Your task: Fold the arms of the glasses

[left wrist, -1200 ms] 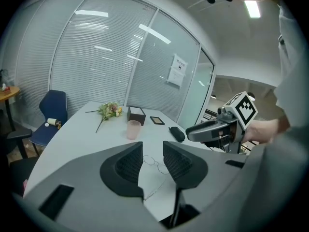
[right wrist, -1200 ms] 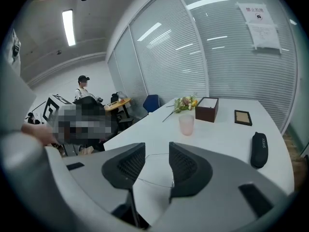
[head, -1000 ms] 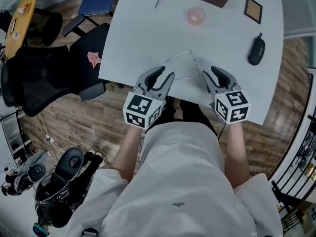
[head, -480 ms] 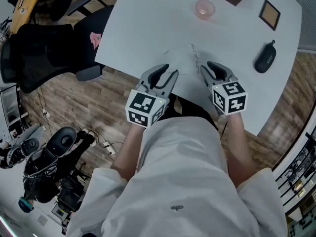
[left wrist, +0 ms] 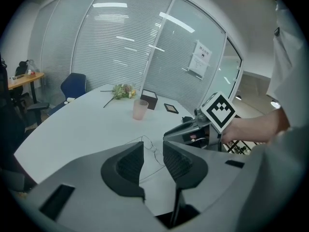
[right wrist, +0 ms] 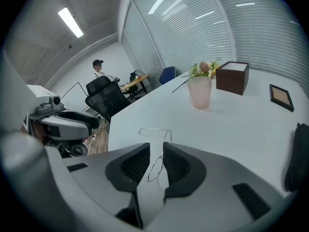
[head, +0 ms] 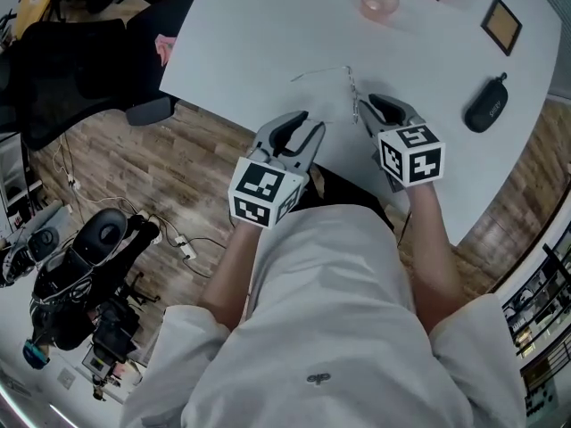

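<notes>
Head view: left gripper (head: 306,125) and right gripper (head: 366,110) tilt down side by side at the table's (head: 259,43) near edge.
Left jaws stand apart, the glasses (right wrist: 154,168) just ahead of them. Right jaws, just closing, straddle a lens without pinching it. Open tabletop lies beyond both.

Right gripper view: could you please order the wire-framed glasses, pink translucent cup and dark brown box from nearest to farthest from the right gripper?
1. Wire-framed glasses: between the jaws of the right gripper, which have just been closing.
2. Pink translucent cup: mid-table, ahead.
3. Dark brown box: behind the cup, rightward.
</notes>
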`<state>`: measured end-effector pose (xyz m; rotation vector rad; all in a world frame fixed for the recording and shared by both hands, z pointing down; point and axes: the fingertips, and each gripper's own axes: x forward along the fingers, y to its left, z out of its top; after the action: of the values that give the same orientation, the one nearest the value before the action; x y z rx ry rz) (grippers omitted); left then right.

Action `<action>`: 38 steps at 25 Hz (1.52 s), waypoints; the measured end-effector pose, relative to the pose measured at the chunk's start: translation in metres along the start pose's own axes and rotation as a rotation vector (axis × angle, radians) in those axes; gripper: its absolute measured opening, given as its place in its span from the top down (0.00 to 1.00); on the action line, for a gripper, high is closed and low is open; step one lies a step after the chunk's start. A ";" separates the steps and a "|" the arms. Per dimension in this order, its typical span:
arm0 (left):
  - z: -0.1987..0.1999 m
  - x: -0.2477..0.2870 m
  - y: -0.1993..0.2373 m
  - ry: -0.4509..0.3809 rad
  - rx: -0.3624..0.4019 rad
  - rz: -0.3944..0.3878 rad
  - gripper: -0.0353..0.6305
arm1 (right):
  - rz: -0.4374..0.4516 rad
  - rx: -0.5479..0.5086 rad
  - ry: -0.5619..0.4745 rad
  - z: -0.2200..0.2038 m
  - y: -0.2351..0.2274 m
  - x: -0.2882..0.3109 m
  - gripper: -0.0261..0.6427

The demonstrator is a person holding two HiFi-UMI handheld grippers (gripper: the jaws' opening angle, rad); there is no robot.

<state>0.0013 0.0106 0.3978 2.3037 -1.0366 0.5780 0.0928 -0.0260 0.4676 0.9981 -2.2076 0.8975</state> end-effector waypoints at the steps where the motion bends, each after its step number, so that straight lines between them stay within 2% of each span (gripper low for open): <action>1: -0.002 0.002 0.000 0.000 0.000 0.000 0.76 | -0.005 -0.003 0.013 -0.002 -0.002 0.003 0.83; 14: -0.025 0.022 0.008 0.033 -0.036 -0.046 0.76 | -0.030 -0.009 0.090 -0.009 -0.015 0.032 0.85; 18: -0.034 0.025 0.006 0.049 -0.039 -0.065 0.76 | -0.049 -0.051 0.123 -0.013 -0.015 0.038 0.86; 38: -0.047 0.024 0.016 0.074 -0.043 -0.059 0.76 | -0.059 -0.043 0.132 -0.012 -0.014 0.047 0.93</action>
<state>-0.0037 0.0181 0.4517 2.2505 -0.9343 0.6071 0.0800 -0.0441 0.5127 0.9512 -2.0681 0.8610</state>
